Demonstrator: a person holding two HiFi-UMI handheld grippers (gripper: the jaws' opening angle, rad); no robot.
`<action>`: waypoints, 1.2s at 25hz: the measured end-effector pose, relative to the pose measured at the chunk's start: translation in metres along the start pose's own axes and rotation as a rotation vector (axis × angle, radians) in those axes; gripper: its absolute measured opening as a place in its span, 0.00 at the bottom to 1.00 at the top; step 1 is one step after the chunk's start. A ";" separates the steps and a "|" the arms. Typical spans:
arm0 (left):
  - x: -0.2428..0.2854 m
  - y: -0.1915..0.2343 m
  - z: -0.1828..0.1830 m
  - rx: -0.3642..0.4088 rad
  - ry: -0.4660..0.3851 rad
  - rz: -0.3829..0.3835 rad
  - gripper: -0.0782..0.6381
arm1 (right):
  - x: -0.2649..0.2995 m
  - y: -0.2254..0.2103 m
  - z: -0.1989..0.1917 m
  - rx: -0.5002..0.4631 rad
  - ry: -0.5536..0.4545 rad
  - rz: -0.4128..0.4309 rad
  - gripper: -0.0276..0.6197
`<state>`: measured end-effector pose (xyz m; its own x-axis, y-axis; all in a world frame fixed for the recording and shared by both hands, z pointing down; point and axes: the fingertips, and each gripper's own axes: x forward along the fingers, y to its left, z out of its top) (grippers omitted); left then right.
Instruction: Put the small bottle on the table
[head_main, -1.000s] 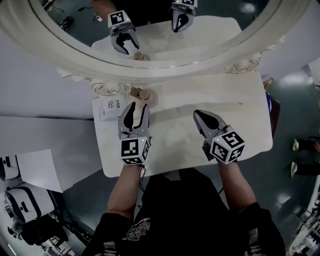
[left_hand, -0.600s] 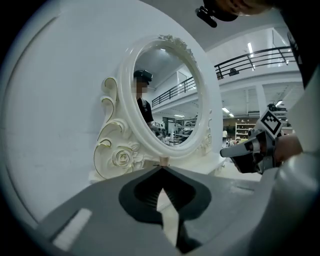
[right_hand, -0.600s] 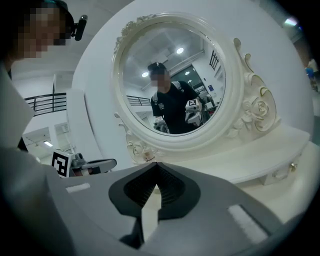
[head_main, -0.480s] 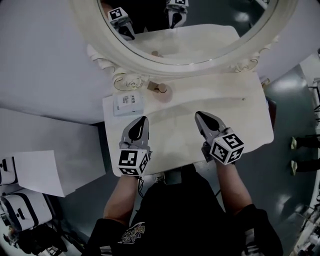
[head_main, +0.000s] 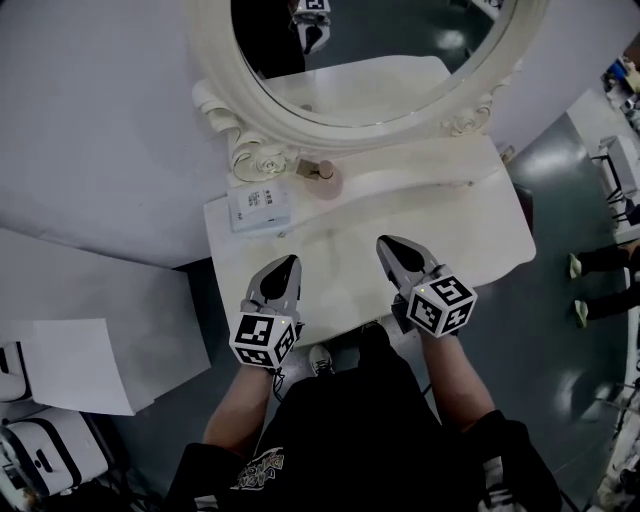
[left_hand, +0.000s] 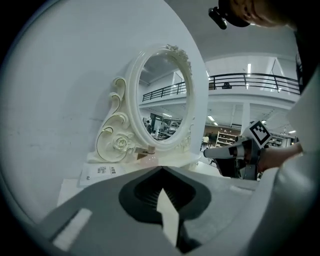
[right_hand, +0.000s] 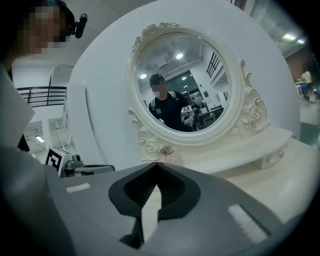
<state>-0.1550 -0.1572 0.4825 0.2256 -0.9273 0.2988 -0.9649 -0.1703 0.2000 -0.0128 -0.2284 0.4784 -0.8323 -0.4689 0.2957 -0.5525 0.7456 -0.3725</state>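
The small bottle (head_main: 322, 176), pinkish and round with a wooden cap, stands on the white dressing table (head_main: 470, 225) at the foot of the oval mirror (head_main: 235, 95). It also shows in the left gripper view as the bottle (left_hand: 148, 156) and in the right gripper view as the bottle (right_hand: 174, 157). My left gripper (head_main: 285, 266) is shut and holds nothing, near the table's front edge, well short of the bottle. My right gripper (head_main: 386, 244) is shut and empty too, over the table's middle. Each gripper view looks over its own closed jaws toward the mirror.
A white printed card (head_main: 258, 207) lies left of the bottle. The mirror's carved frame and low shelf (head_main: 420, 172) run along the back. The table's front edge is just under both grippers. White boards (head_main: 90, 350) lie on the floor at the left.
A second ago my left gripper was open right beside the bottle. It has since drawn back toward the front edge and shut. The bottle stays by the mirror. The right gripper barely moved.
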 end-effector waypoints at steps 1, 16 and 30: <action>-0.003 -0.001 -0.001 0.002 0.002 -0.010 0.11 | -0.002 0.004 -0.002 0.001 0.000 -0.006 0.09; -0.072 -0.016 -0.029 0.024 0.019 -0.128 0.11 | -0.039 0.075 -0.047 0.023 -0.029 -0.084 0.09; -0.099 -0.044 -0.040 0.028 0.021 -0.171 0.11 | -0.078 0.102 -0.070 0.010 -0.008 -0.099 0.09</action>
<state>-0.1292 -0.0441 0.4817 0.3897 -0.8767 0.2819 -0.9154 -0.3350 0.2234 -0.0013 -0.0824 0.4786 -0.7739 -0.5441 0.3242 -0.6324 0.6907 -0.3506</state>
